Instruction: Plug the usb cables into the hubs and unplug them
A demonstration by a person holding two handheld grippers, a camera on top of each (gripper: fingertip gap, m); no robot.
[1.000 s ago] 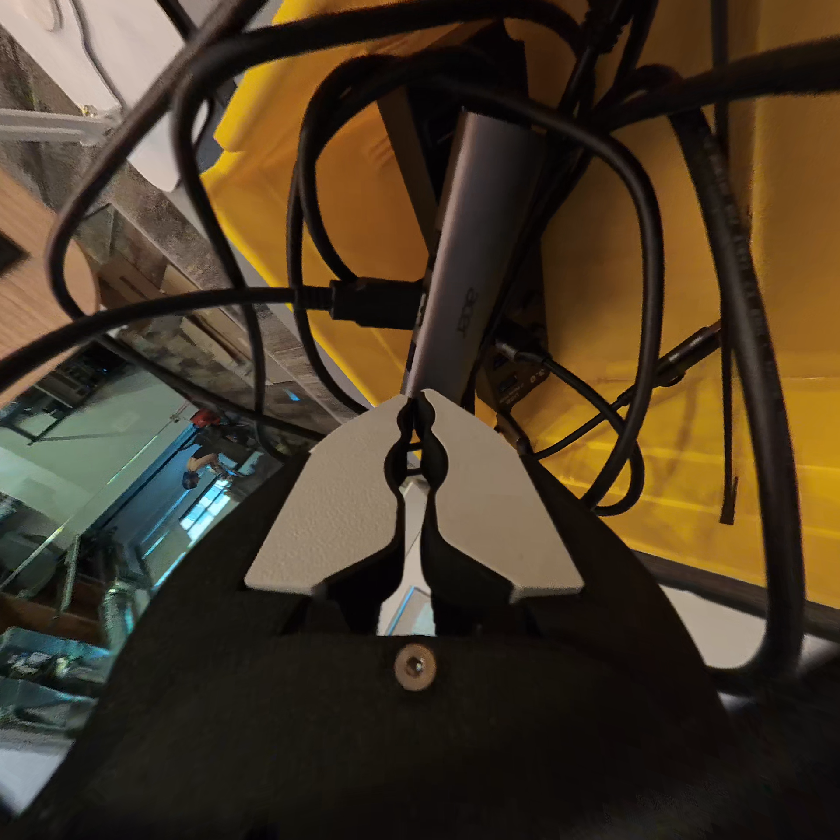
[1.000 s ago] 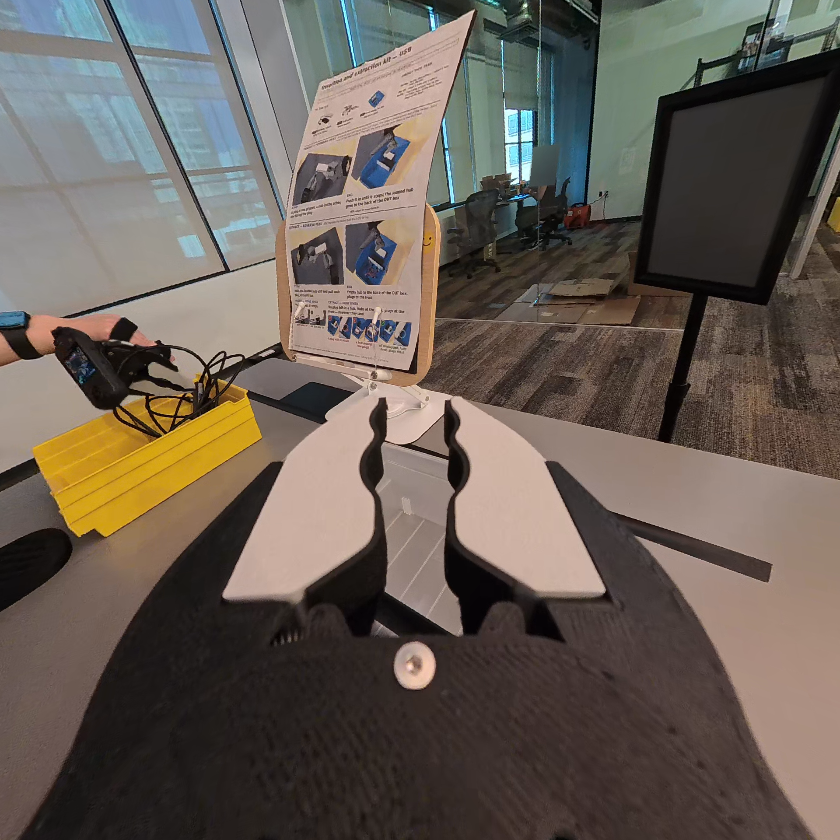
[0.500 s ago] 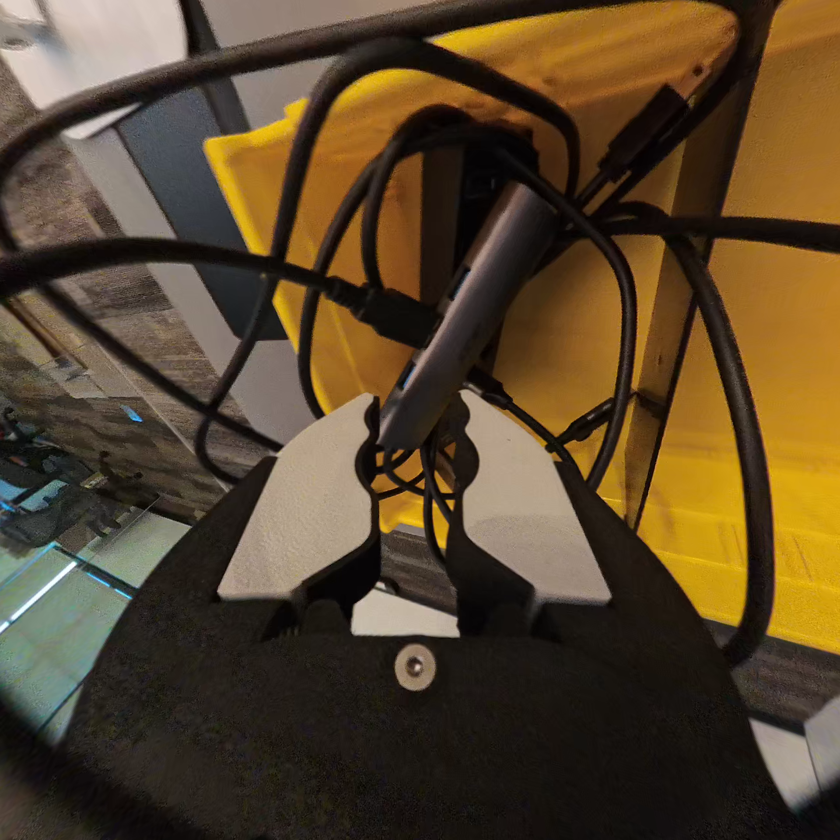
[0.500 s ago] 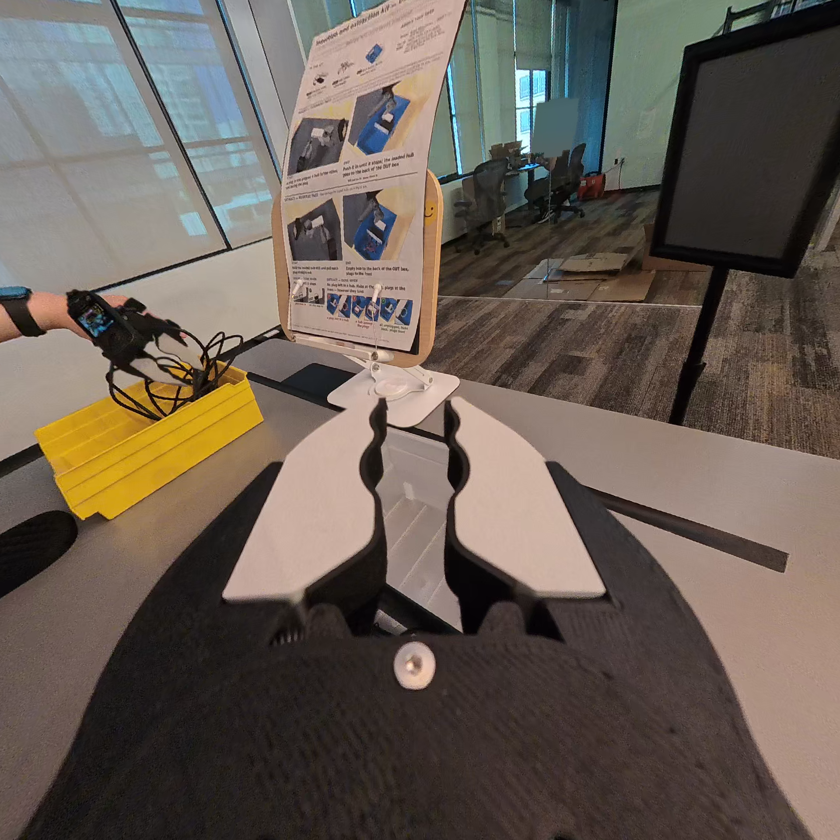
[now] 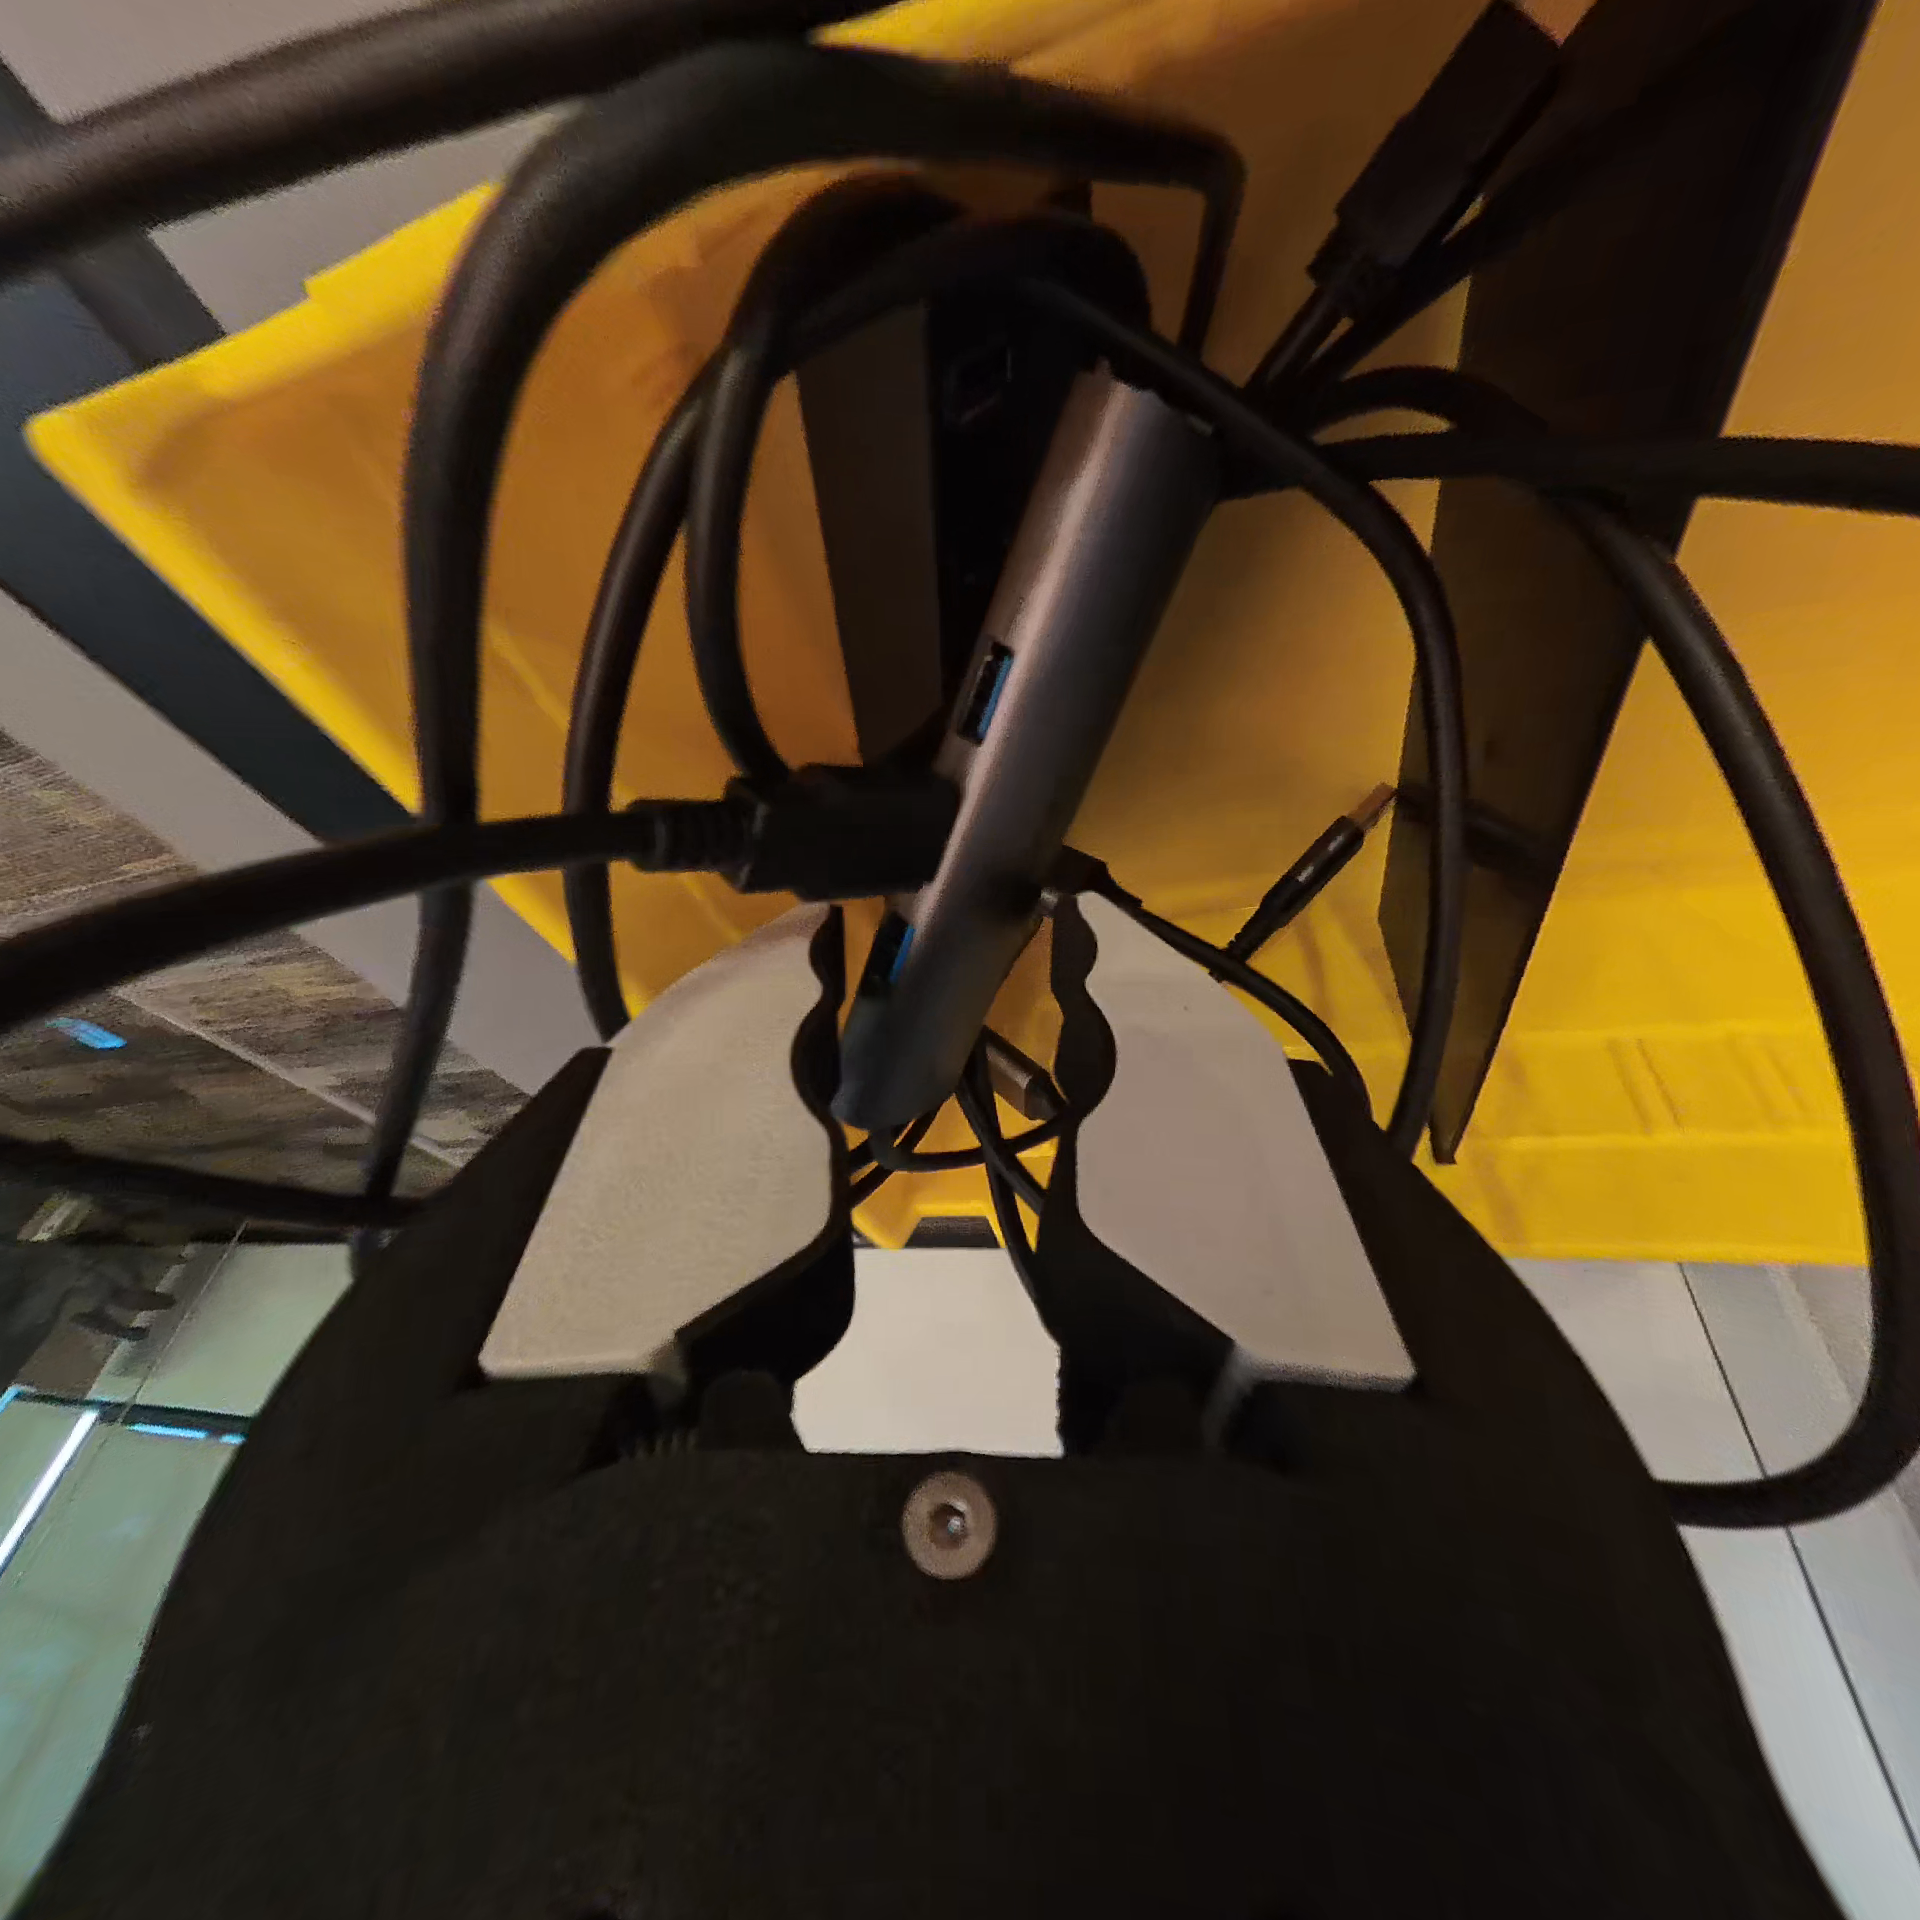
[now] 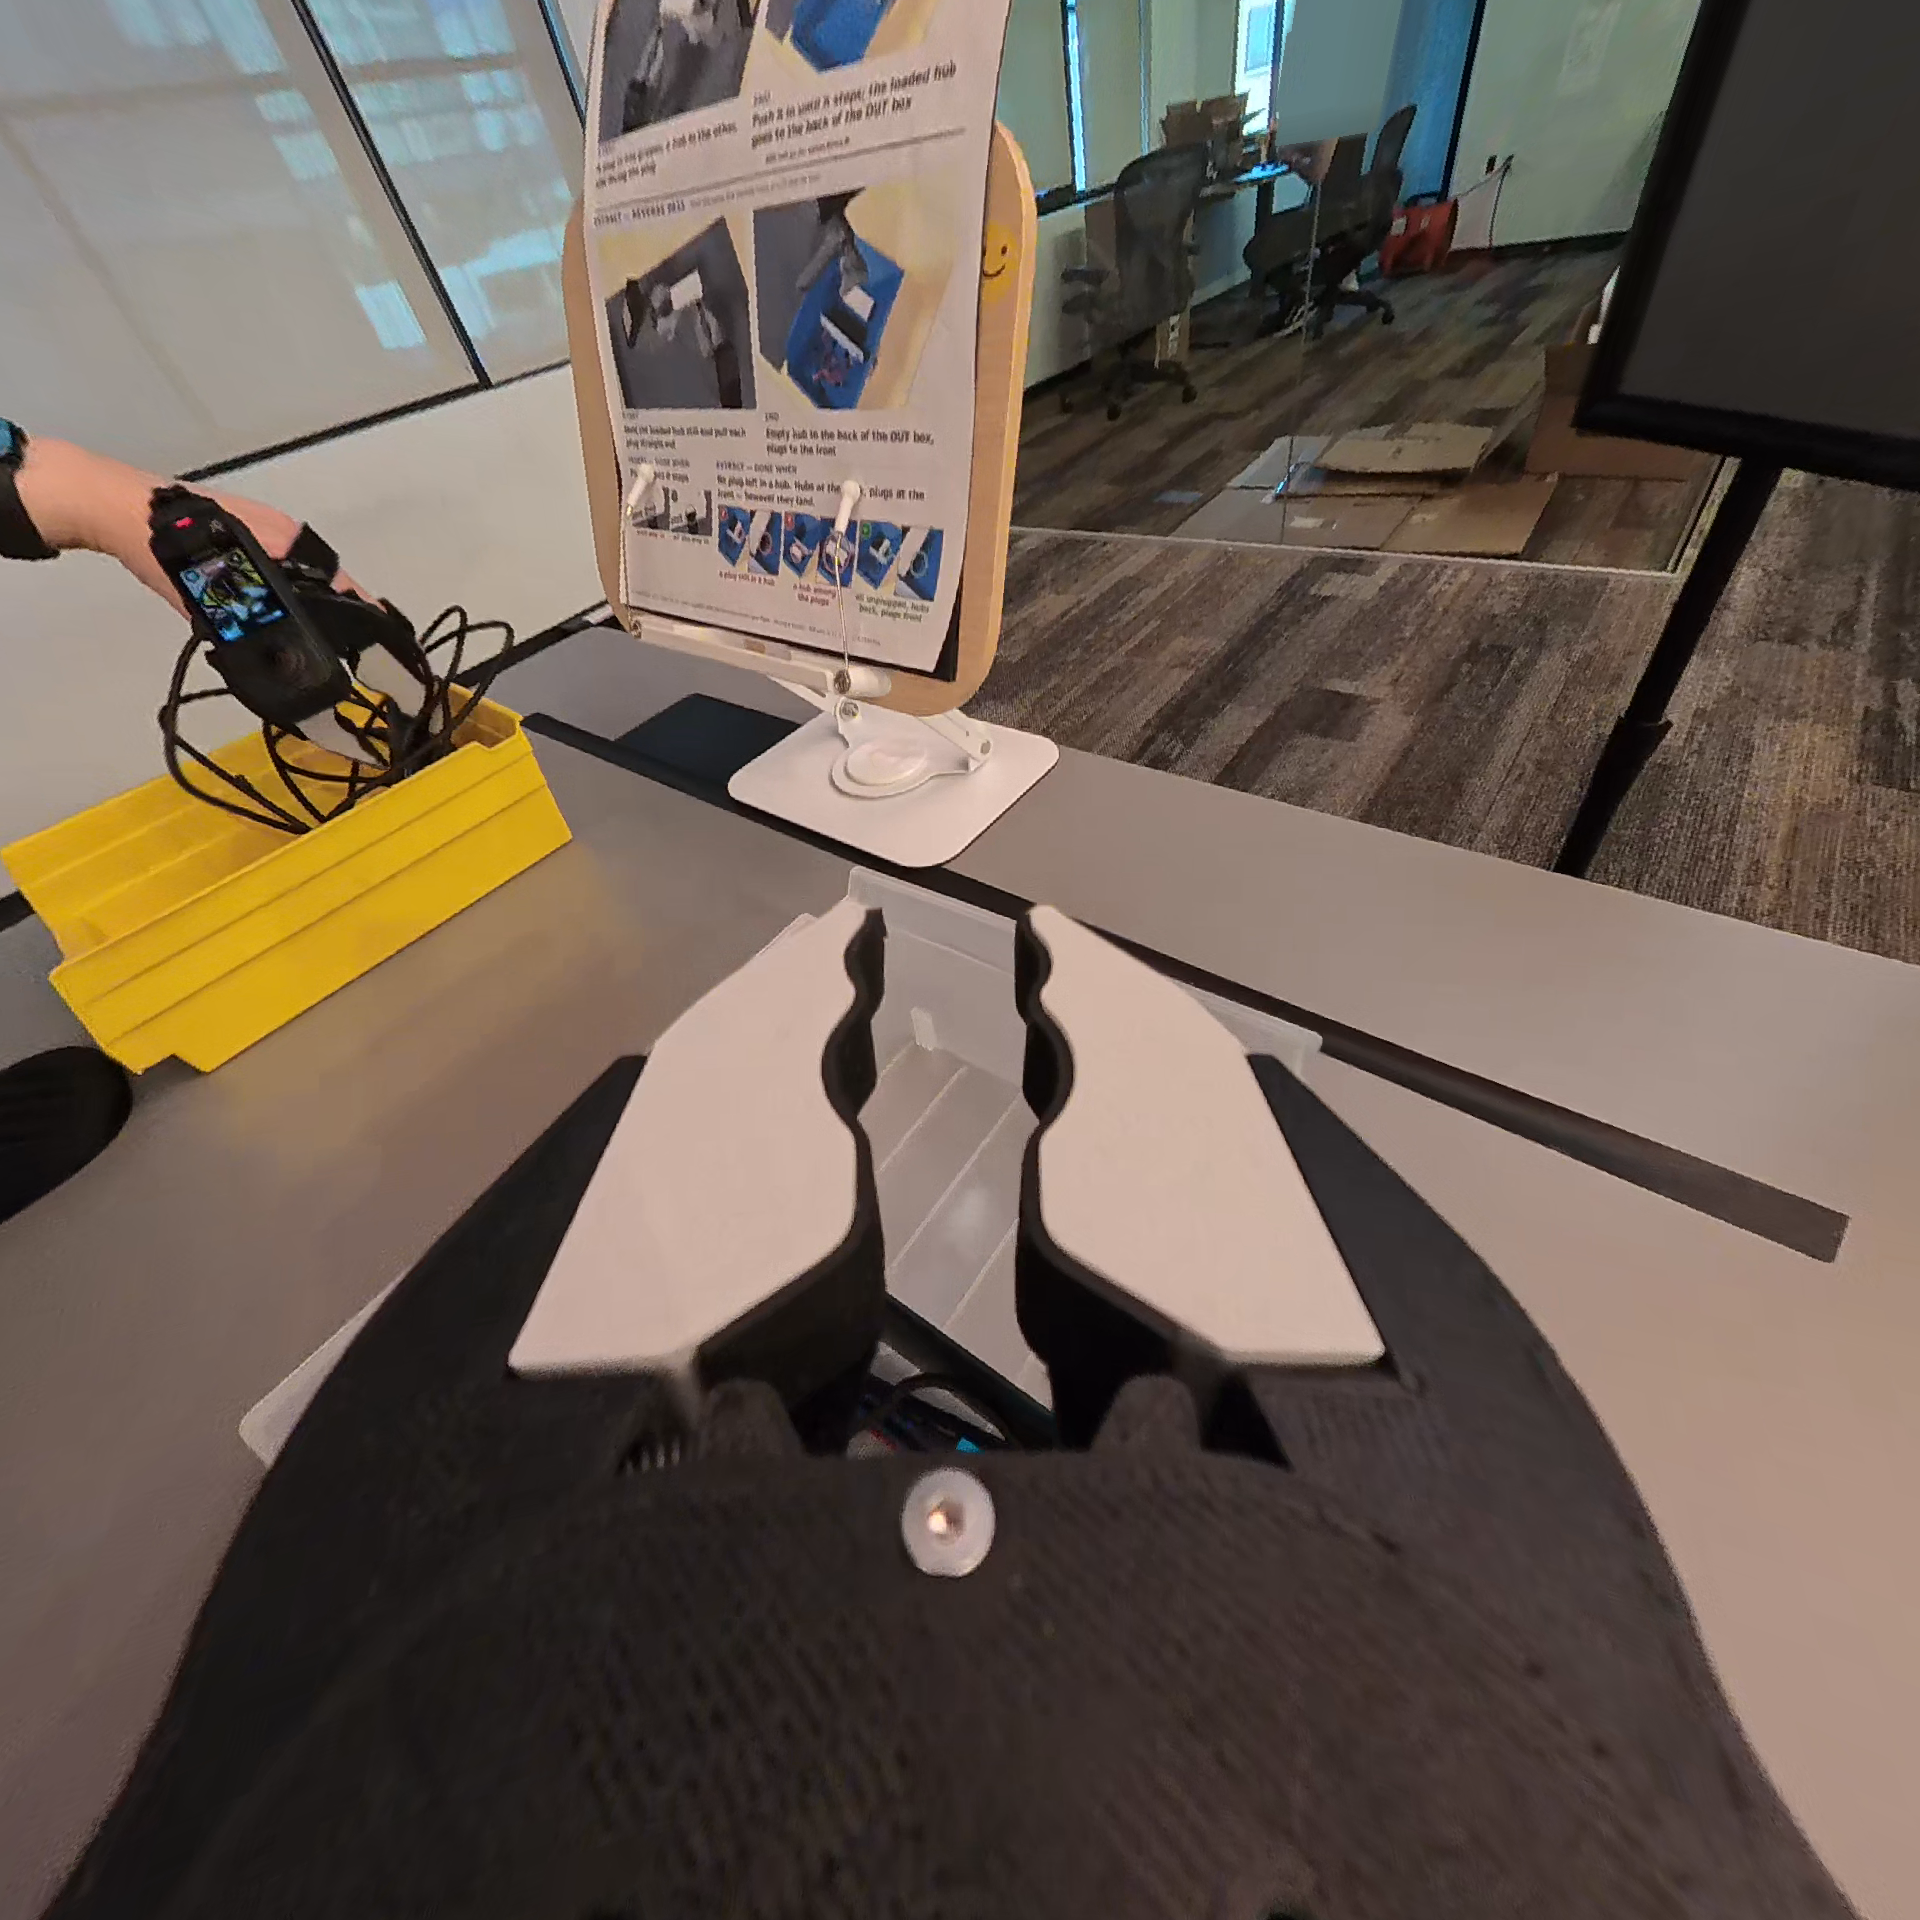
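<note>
Since 1 s ago your left gripper has gone from pinched tight at the tip of the grey hub to spread apart, and the hub's near end now sits between the 2 fingertips. Left wrist view: the jaws stand clearly parted; the hub's end lies close against the left finger, but whether either pad presses on it you cannot tell from this view. The hub runs up and away from you, tilted to the right, over the yellow bin. 1 black plug is seated in its left side, its cable running off to the left; an empty blue port shows above that plug and another below it. Loose black cables loop all round the hub, and a free connector hangs just right of it. 2 dark divider plates stand in the bin behind. Right wrist view: your right gripper hangs over the grey table, fingers apart with nothing between them, above a clear plastic tray. Far left, your left gripper dips into the yellow bin amid the cable tangle. A propped instruction sheet stands behind.
</note>
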